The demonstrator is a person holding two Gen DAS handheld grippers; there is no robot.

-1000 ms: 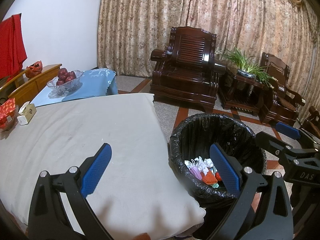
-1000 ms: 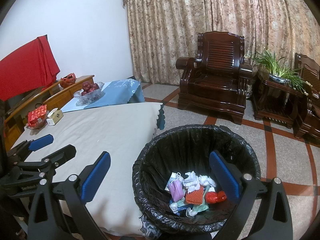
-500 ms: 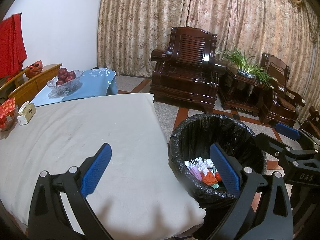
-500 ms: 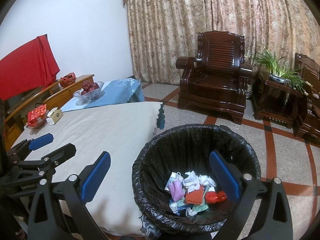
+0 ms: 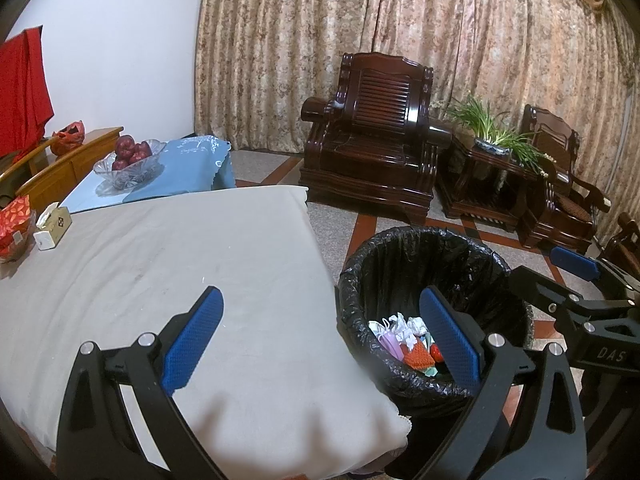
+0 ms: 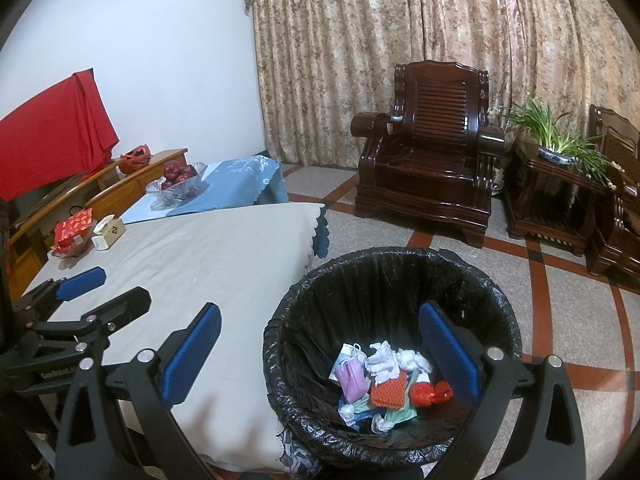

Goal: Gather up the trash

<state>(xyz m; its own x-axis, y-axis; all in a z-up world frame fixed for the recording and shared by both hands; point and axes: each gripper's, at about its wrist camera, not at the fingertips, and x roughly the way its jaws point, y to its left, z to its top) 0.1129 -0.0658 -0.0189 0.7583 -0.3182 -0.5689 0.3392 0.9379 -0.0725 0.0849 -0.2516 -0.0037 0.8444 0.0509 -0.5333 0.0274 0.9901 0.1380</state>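
The left gripper [image 5: 320, 332] has its blue fingers spread wide apart and holds nothing; it hangs over the edge of the table with the grey cloth [image 5: 168, 280]; the right gripper [image 6: 320, 344] is spread wide too and holds nothing; it hangs over the round bin with the black plastic bag [image 6: 400, 280], just beside the table; the pile of crumpled trash [image 6: 384, 384] lies at the bottom of the bin; a glass bowl of red apples [image 6: 176, 180] sits far back on a blue cloth [image 6: 236, 184].
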